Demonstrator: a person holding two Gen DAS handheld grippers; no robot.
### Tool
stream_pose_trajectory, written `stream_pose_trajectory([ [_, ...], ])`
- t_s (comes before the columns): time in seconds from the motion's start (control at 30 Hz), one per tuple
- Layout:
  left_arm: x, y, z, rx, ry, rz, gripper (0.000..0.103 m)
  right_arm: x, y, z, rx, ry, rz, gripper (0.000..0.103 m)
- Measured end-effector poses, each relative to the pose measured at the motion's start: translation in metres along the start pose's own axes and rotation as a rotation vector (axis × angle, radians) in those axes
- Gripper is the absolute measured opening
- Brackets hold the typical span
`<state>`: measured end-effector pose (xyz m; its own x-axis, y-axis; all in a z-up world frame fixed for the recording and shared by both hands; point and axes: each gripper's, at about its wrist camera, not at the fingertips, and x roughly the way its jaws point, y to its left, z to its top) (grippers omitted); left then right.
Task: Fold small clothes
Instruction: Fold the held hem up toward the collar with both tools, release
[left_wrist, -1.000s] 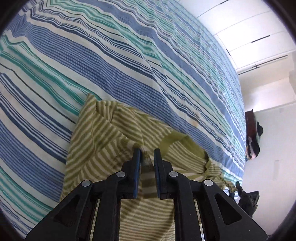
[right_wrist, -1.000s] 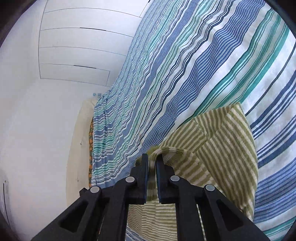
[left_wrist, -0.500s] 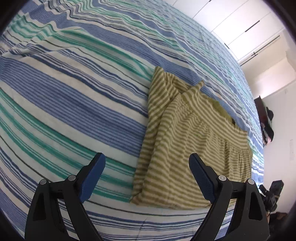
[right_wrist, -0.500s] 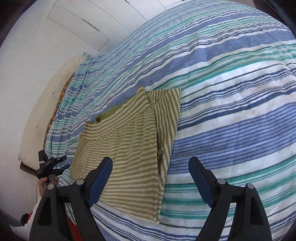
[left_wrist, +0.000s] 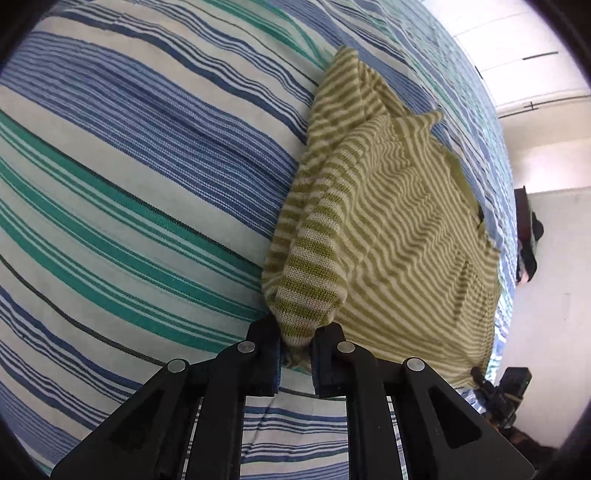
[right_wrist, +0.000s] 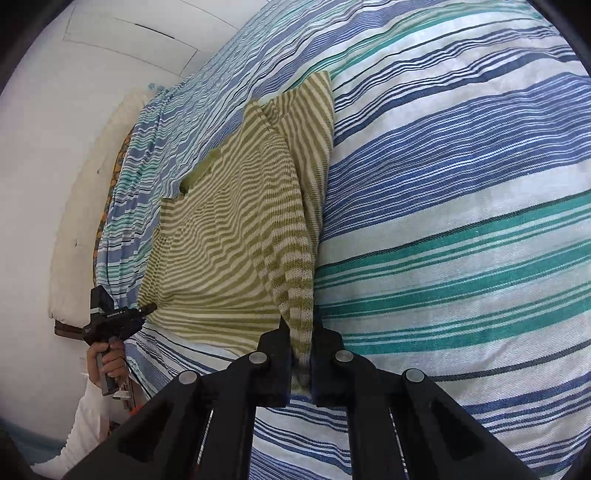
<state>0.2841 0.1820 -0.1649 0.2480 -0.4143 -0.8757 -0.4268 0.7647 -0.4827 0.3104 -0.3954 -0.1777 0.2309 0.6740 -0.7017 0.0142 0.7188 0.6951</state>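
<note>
A bed (left_wrist: 147, 166) covered by a sheet striped in blue, teal and white (the stripes run crosswise). Lying directly on it is a small green-and-cream striped garment (left_wrist: 399, 229), folded lengthwise, mostly flat.

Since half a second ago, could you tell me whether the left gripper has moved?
Yes. The left gripper has come forward and shut on the near corner of the green striped top, which lies on the striped bedsheet; before, it hovered open, short of it.

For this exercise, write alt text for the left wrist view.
The left gripper pinches a corner of an olive striped garment, which lies partly folded on a blue, teal and white striped bedsheet.
</note>
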Motion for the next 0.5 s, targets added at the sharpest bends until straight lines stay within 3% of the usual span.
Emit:
stream_pose_trajectory([
  [0.1, 0.006, -0.004, -0.001, -0.007, -0.010, 0.000, 0.020, 0.011, -0.001, 0.002, 0.023, 0.018, 0.006, 0.008],
  [0.17, 0.002, -0.007, -0.006, -0.001, -0.005, -0.026, 0.038, 0.015, 0.004, 0.005, 0.025, 0.015, 0.004, 0.014],
  [0.2, -0.001, -0.008, -0.007, 0.003, -0.007, -0.035, 0.047, 0.014, 0.005, 0.006, 0.028, 0.013, 0.003, 0.026],
  [0.23, -0.004, -0.010, -0.006, 0.011, -0.016, -0.027, 0.051, 0.013, 0.008, 0.005, 0.027, 0.015, 0.010, 0.045],
  [0.3, -0.012, -0.010, -0.007, 0.052, -0.042, 0.009, 0.056, 0.007, 0.021, 0.004, -0.013, 0.005, 0.006, 0.068],
  [0.37, -0.018, -0.006, -0.011, 0.078, -0.066, 0.034, 0.065, -0.007, 0.032, -0.002, -0.097, -0.029, -0.086, 0.072],
  [0.43, -0.015, 0.000, -0.013, 0.085, -0.072, 0.022, 0.064, -0.019, 0.039, -0.009, -0.159, -0.051, -0.157, 0.072],
  [0.47, -0.013, 0.001, -0.014, 0.093, -0.078, 0.045, 0.050, -0.023, 0.039, -0.014, -0.167, -0.061, -0.168, 0.072],
  [0.5, -0.011, 0.002, -0.014, 0.113, -0.080, 0.081, 0.022, -0.027, 0.038, -0.018, -0.162, -0.069, -0.166, 0.072],
])
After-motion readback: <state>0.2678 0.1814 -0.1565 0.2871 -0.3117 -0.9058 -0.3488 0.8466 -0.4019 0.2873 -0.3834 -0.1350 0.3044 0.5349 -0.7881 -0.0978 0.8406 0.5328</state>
